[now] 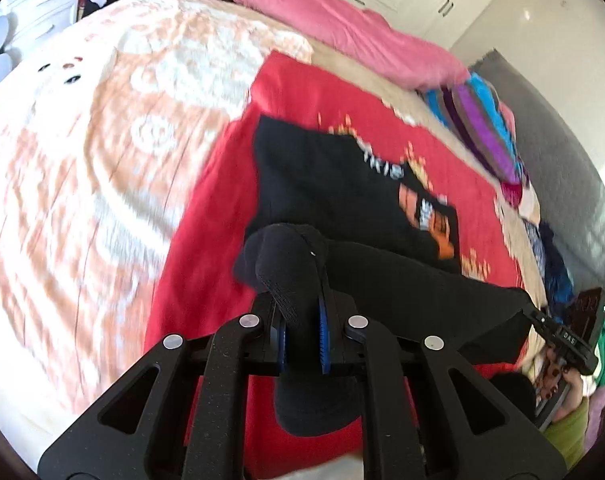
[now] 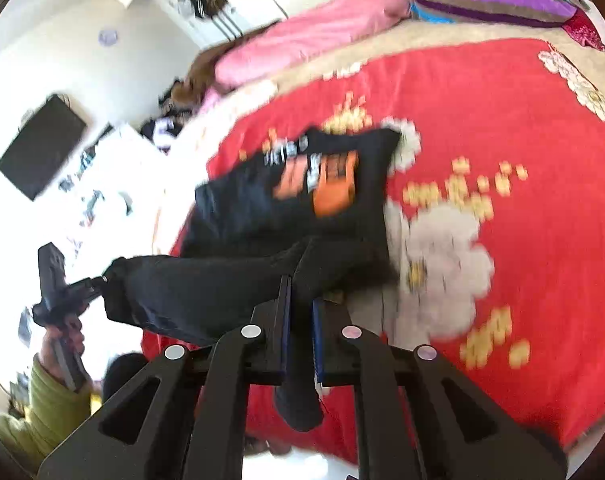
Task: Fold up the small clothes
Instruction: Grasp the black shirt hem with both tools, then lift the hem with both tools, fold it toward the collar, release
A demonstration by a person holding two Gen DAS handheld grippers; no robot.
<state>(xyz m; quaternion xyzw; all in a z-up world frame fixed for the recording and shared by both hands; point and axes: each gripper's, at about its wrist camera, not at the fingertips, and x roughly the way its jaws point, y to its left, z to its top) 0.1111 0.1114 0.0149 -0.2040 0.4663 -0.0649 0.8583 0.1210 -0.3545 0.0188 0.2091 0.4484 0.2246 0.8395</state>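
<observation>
A black shirt with an orange print [image 1: 342, 184] lies on the red flowered blanket [image 1: 206, 248], its near edge lifted and stretched between both grippers. My left gripper [image 1: 300, 312] is shut on a bunched fold of the black cloth, which hides its fingertips. In the right wrist view my right gripper [image 2: 300, 300] is shut on the other end of that edge, and the shirt [image 2: 302, 184] spreads out beyond it. Each view shows the opposite gripper pinching its corner: the right gripper [image 1: 542, 318] and the left gripper [image 2: 100, 280], held by a hand with a green sleeve [image 2: 50, 396].
A pink quilt [image 1: 342, 20] lies along the far side of the bed. A striped purple and blue blanket [image 1: 482, 128] and loose clothes [image 1: 554, 264] are piled at the right. A peach and white blanket [image 1: 82, 160] covers the left. A black screen [image 2: 42, 148] hangs on the wall.
</observation>
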